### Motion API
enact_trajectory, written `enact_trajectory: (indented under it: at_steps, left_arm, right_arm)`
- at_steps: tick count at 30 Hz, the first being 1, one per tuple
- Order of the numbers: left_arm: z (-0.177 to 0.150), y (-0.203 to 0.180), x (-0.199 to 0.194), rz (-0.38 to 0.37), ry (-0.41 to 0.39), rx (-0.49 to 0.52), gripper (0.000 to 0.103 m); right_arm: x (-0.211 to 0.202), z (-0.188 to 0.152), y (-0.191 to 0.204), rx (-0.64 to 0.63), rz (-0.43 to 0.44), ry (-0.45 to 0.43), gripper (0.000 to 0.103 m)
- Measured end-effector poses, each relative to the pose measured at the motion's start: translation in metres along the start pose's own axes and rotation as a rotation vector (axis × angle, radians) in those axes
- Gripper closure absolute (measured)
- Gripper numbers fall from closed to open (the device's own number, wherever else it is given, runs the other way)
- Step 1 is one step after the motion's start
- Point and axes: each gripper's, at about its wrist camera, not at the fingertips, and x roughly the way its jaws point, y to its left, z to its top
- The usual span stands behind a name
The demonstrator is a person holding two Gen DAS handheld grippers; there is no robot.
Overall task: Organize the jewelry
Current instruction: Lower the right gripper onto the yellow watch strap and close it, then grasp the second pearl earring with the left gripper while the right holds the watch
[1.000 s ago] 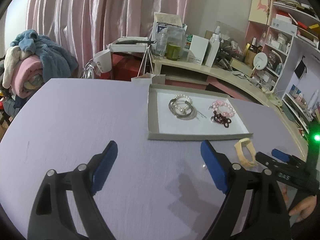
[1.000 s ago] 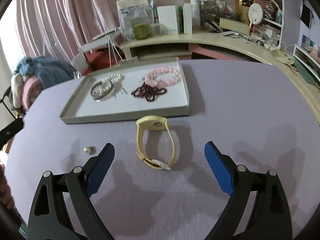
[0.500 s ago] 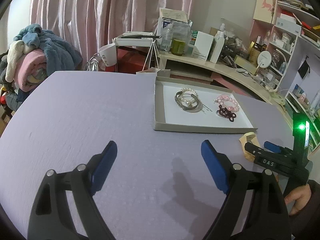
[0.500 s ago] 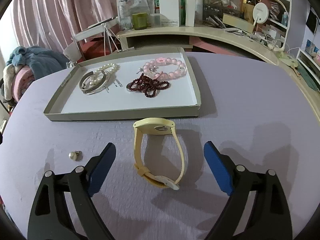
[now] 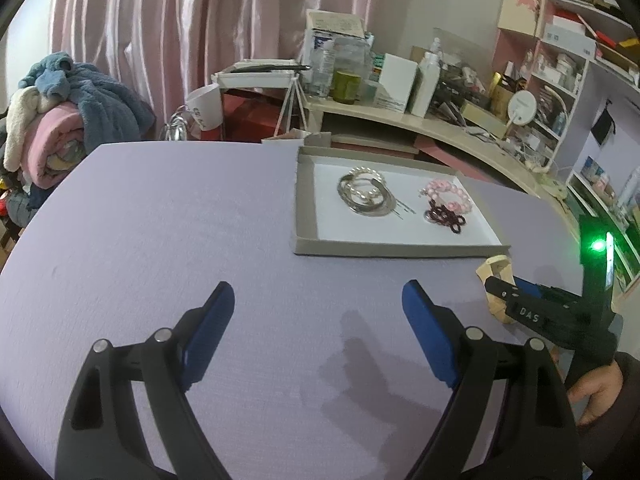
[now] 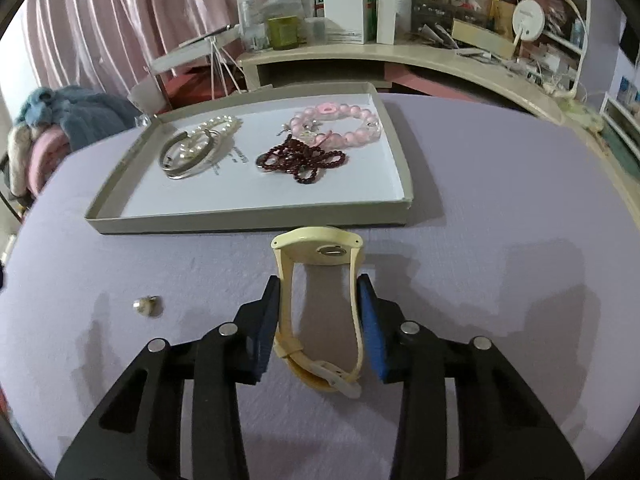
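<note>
A pale yellow watch (image 6: 318, 248) lies on the purple table just in front of the grey tray (image 6: 248, 222). My right gripper (image 6: 319, 292) has its blue pads closed against both sides of the watch strap. The tray holds a silver bangle with pearls (image 6: 196, 146), a dark red bead string (image 6: 298, 158) and a pink bead bracelet (image 6: 340, 124). A small pearl stud (image 6: 144, 306) lies on the table to the left. My left gripper (image 5: 318, 300) is open and empty above bare table, left of the tray (image 5: 308, 216). The watch also shows in the left wrist view (image 5: 496, 270).
A curved shelf (image 6: 360, 50) crowded with boxes and bottles runs behind the table. A pile of clothes (image 5: 60, 120) sits at the far left. The right gripper body with a green light (image 5: 596, 246) shows at the right of the left wrist view.
My right gripper moved forward over the watch and closed its pads onto the strap. My left gripper drew back and left a little and stayed open.
</note>
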Motion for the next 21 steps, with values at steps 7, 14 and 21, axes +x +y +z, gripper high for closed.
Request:
enact_trajectory:
  at_steps: [7, 14, 21]
  left_arm:
    - [-0.012, -0.031, 0.025, -0.06, 0.064, 0.056, 0.013]
    - [-0.02, -0.072, 0.064, -0.073, 0.118, 0.125, 0.014]
    - [-0.02, -0.086, 0.088, -0.044, 0.136, 0.144, 0.024]
  right_arm:
    - [-0.027, -0.015, -0.012, 0.075, 0.041, -0.025, 0.064]
    - [-0.051, -0.019, -0.023, 0.112, 0.037, -0.049, 0.064]
    - [-0.059, -0.019, -0.028, 0.126, 0.029, -0.055, 0.064]
